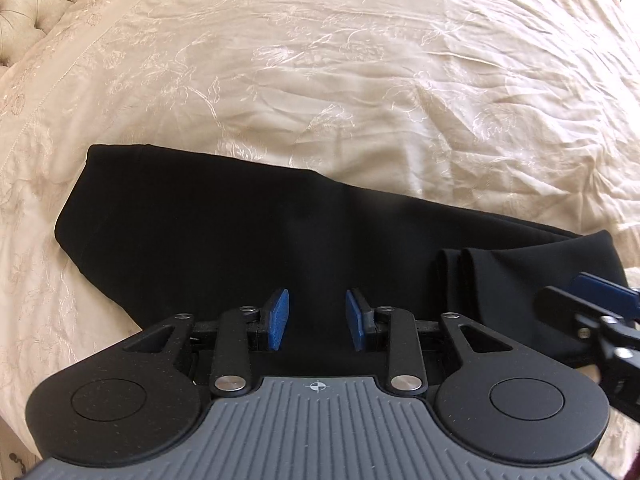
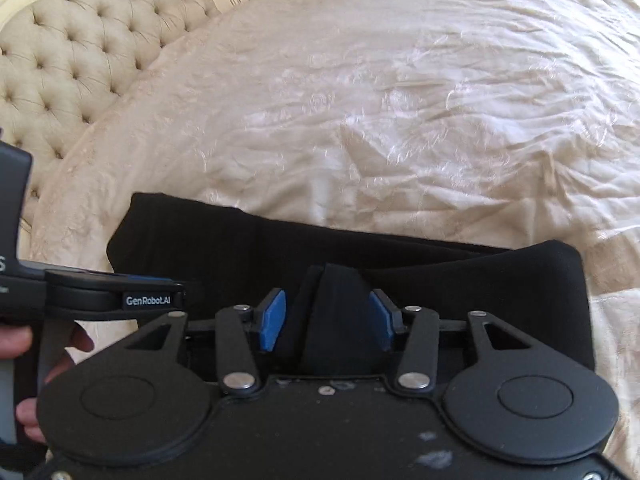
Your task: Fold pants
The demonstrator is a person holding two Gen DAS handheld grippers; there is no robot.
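Note:
Black pants (image 1: 208, 224) lie folded lengthwise on the cream bedspread, also in the right wrist view (image 2: 240, 240). My left gripper (image 1: 317, 320) is open, its blue pads apart just over the near edge of the pants, holding nothing. My right gripper (image 2: 326, 320) has its pads apart with a bunched fold of black pant fabric (image 2: 336, 312) standing between them; the pads look close to the fabric but not pressed tight. The right gripper's fingers (image 1: 592, 300) show at the right edge of the left wrist view, by the folded leg ends (image 1: 520, 264).
The cream embroidered bedspread (image 1: 360, 80) stretches far beyond the pants. A tufted cream headboard (image 2: 72, 52) stands at the far left. The left gripper's body (image 2: 100, 292) and the holding hand (image 2: 24, 340) sit at the left of the right wrist view.

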